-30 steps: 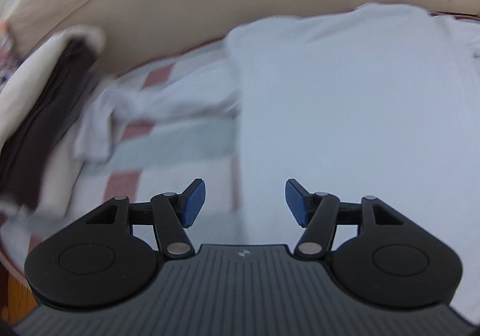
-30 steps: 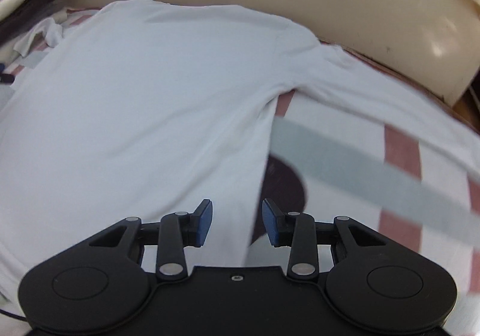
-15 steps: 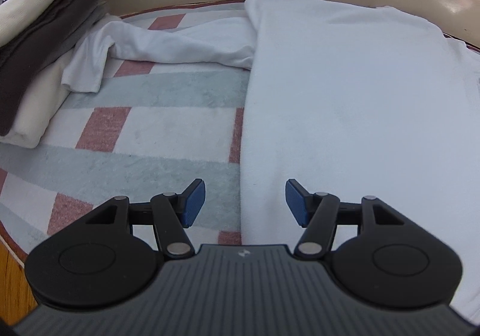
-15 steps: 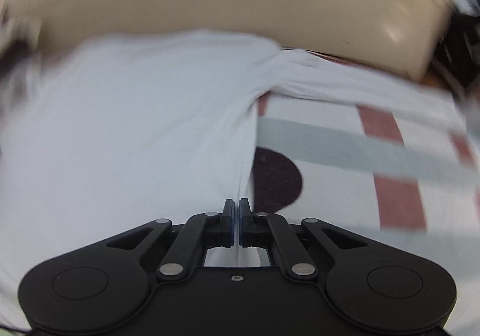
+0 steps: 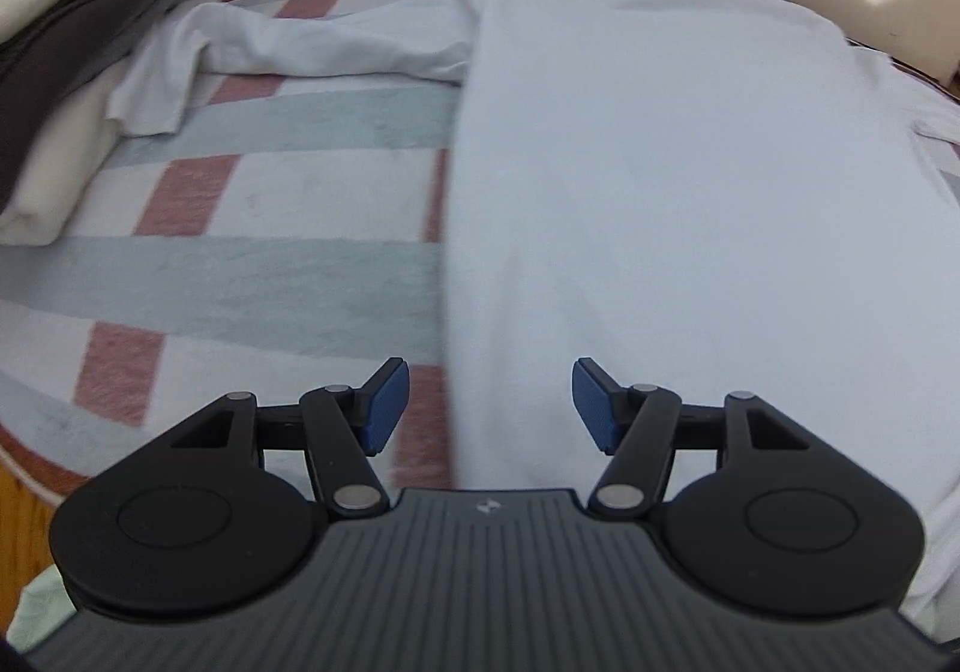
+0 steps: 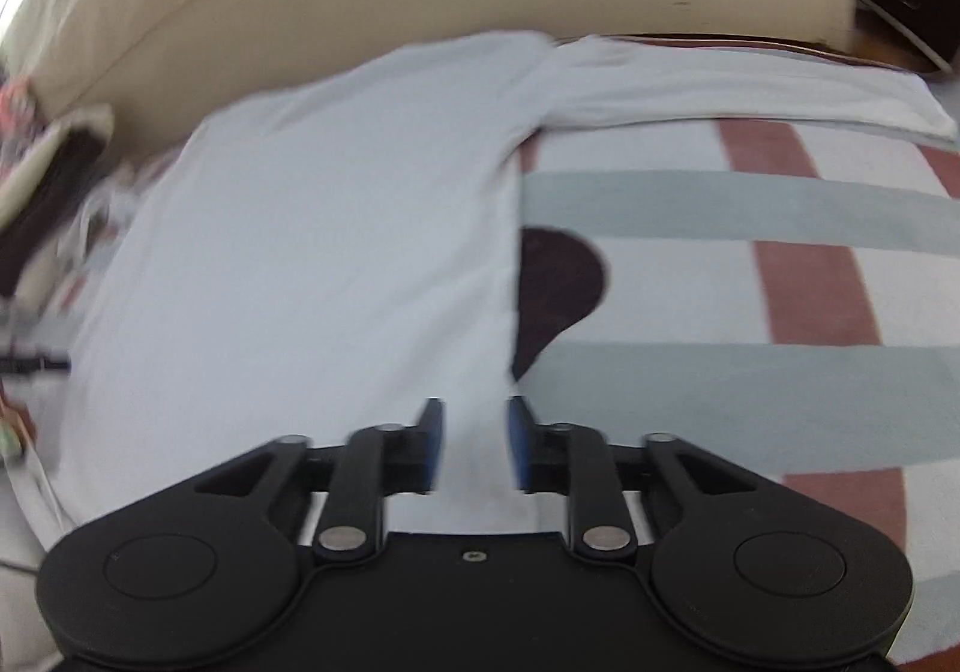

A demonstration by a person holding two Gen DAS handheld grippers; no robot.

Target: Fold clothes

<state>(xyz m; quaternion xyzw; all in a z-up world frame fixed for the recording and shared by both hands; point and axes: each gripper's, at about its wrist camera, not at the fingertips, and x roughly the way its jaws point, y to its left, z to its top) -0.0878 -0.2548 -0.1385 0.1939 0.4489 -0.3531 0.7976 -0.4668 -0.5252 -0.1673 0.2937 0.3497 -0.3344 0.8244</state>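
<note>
Both the left gripper (image 5: 491,402) and right gripper (image 6: 475,447) hang spread apart, holding nothing, over the white shirt (image 5: 690,180) on the striped blanket (image 5: 252,258)

No readable text — no labels, brands or numbers.

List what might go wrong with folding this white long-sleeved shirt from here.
1. Both tongs are open: the left tongs straddle the white shirt's side edge, the right tongs its other side edge. A shallow pinch may catch only one layer, and the fold would sag.
2. The left sleeve lies crumpled near the stacked clothes; it may bunch inside the fold.
3. The right sleeve stretches out and may drag.
</note>
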